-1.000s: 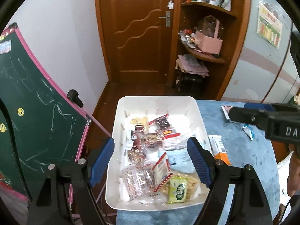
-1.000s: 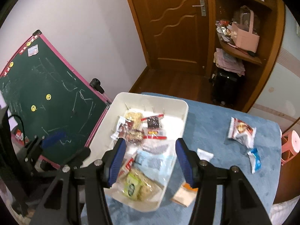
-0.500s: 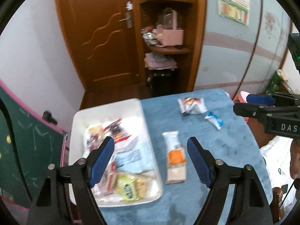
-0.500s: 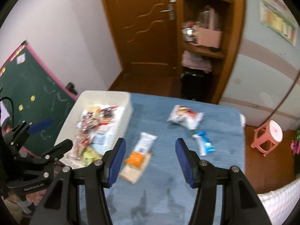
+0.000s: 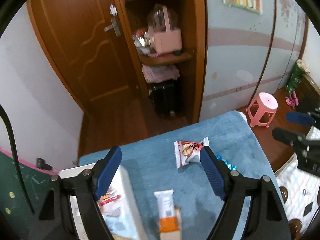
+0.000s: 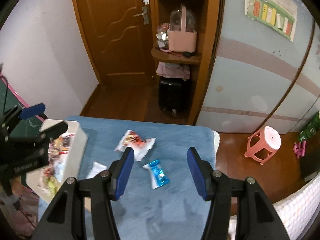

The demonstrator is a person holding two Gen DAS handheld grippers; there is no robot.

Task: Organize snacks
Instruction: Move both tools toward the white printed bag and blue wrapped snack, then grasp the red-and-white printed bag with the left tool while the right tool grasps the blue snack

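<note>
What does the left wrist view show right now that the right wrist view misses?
Only the left wrist view shows the orange end of the white-and-orange packet. Only the right wrist view shows the blue packet whole, between the open right gripper fingers. Both show the red-and-white packet, white bin, blue mat, pink stool.

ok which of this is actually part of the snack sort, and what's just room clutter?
Part of the job:
- white bin, already holding snacks
- red-and-white packet on the blue table cover
- blue wrapper
- white-and-orange bar
- left gripper and right gripper, both open, holding nothing

Just lying about:
- pink stool
- black suitcase
- pink basket on the shelf
- chalkboard
- wall poster
</note>
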